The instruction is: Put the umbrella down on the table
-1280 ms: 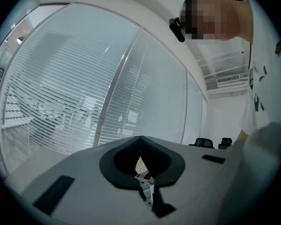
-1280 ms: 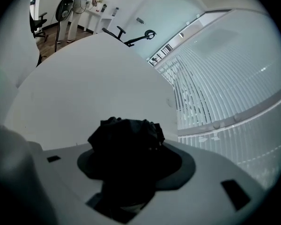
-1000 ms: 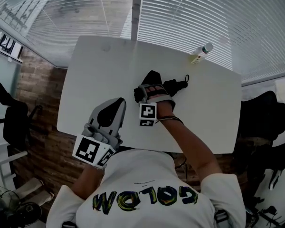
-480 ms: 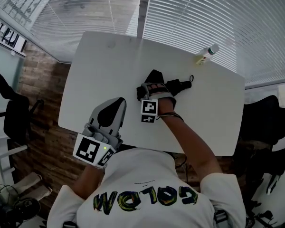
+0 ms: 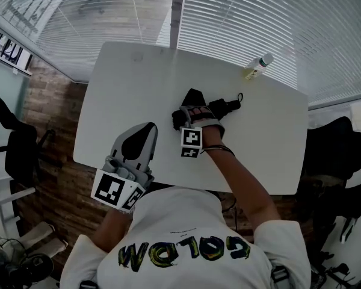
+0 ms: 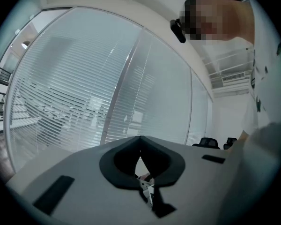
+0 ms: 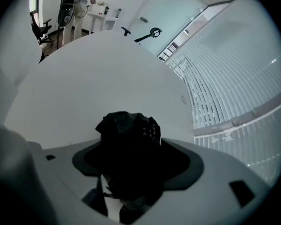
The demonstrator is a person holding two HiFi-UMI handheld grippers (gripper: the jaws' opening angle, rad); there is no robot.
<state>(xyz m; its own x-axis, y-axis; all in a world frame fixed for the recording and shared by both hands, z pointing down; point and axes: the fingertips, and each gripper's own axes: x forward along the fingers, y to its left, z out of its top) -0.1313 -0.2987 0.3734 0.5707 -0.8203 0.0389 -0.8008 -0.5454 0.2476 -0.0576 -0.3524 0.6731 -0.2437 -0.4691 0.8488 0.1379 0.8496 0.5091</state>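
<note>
On the table (image 5: pixel 126 89), right hand-held gripper (image 5: pixel 194 108) just unclenched around a folded black umbrella (image 5: pixel 226 107).

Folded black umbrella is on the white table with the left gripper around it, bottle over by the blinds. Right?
Wrong gripper: the head view shows the right gripper around the umbrella, its jaws having just been opening with the umbrella between them. The left gripper hangs shut at the near edge of the table. The rest holds.
</note>
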